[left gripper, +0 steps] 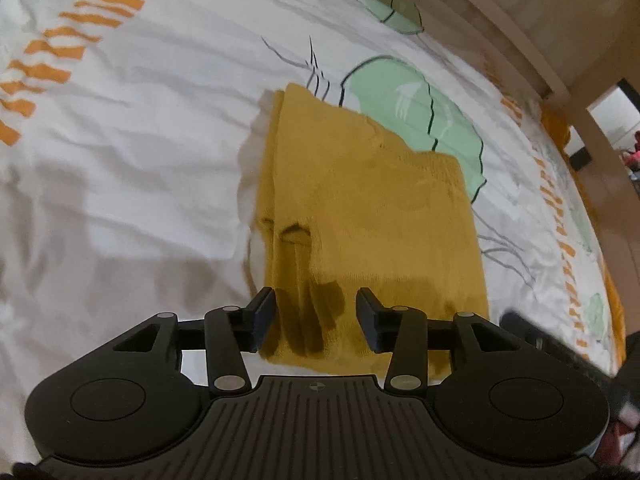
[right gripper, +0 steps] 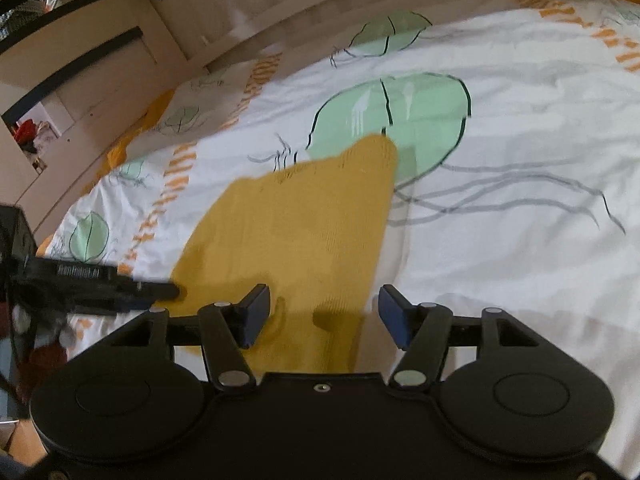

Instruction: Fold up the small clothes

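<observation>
Left wrist view: the left gripper hangs over the near edge of a mustard-yellow knitted garment, its fingers spread apart with nothing pinched; the cloth lies below the gap, and the pads do not press on it. The garment lies folded flat on the bed, its left side showing stacked layers and a small dark fold opening. It rests on a white duvet cover printed with pale green jellyfish and bands of orange dashes. At the right edge, blurred, a dark part of the right gripper shows just beside the garment's near right corner. Beyond the bed runs a pale wooden bed frame.

In the right wrist view, the right gripper also has its fingers released and wide, above the garment's near right edge, holding nothing. The left gripper reaches in from the left, its tip at the garment's near left corner. The garment's far corner overlaps a green jellyfish. Farther off stands a pale wooden cupboard.
</observation>
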Tool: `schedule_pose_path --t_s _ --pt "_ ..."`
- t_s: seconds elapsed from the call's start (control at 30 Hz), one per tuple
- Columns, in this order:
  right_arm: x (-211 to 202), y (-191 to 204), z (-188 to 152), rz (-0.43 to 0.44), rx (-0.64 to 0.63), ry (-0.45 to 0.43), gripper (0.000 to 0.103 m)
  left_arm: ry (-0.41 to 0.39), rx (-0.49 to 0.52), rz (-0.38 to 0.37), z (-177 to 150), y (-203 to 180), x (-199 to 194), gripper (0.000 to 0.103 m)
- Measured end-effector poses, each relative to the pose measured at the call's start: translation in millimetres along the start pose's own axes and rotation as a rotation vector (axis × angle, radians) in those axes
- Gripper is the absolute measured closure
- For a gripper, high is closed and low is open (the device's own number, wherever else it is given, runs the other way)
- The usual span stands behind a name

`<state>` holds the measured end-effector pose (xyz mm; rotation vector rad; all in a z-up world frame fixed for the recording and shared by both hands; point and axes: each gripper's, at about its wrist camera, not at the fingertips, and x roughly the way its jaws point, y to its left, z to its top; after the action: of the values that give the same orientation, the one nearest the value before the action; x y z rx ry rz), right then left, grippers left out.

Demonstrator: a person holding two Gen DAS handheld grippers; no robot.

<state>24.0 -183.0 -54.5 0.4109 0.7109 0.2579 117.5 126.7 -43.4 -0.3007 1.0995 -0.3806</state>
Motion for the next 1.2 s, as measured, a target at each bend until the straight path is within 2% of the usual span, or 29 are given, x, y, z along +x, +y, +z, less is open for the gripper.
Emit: schedule_pose_path --t_s 0.17,0.3,0.5,0.7,0.73,0.77,0.8,0.83,0.87,0.97,1.2 --pt "20 -14 19 0.028 0.038 -0.007 0.037 0.042 -0.006 0.013 -4 2 12 0.056" --pt "39 -23 28 0.036 0.051 0.006 0.037 0.043 -0.027 0.022 -3 6 17 0.054" --pt "63 -34 33 0.085 0.081 0.037 0.037 0.056 -0.060 -0.019 -2 5 28 0.037" --pt "78 -44 32 0.132 0.150 0.041 0.037 0.064 -0.078 -0.086 0 7 37 0.035" --pt "80 -46 33 0.138 0.160 0.039 0.037 0.063 -0.096 -0.105 0 9 37 0.036" --pt "81 -47 34 0.144 0.170 0.039 0.037 0.064 -0.118 -0.123 0 12 38 0.046" --pt "82 -47 34 0.147 0.177 0.040 0.037 0.067 -0.135 -0.136 0 14 38 0.065" --pt "82 -47 34 0.148 0.178 0.041 0.041 0.070 -0.148 -0.141 0 16 38 0.071" --pt "82 -47 35 0.144 0.174 0.045 0.052 0.069 -0.153 -0.146 -1 17 38 0.084" --pt "78 -44 36 0.128 0.153 0.061 0.065 0.075 -0.166 -0.200 -4 17 37 0.088" --pt "44 -33 35 0.100 0.125 0.086 0.068 0.095 -0.100 -0.217 -29 -5 17 0.089"
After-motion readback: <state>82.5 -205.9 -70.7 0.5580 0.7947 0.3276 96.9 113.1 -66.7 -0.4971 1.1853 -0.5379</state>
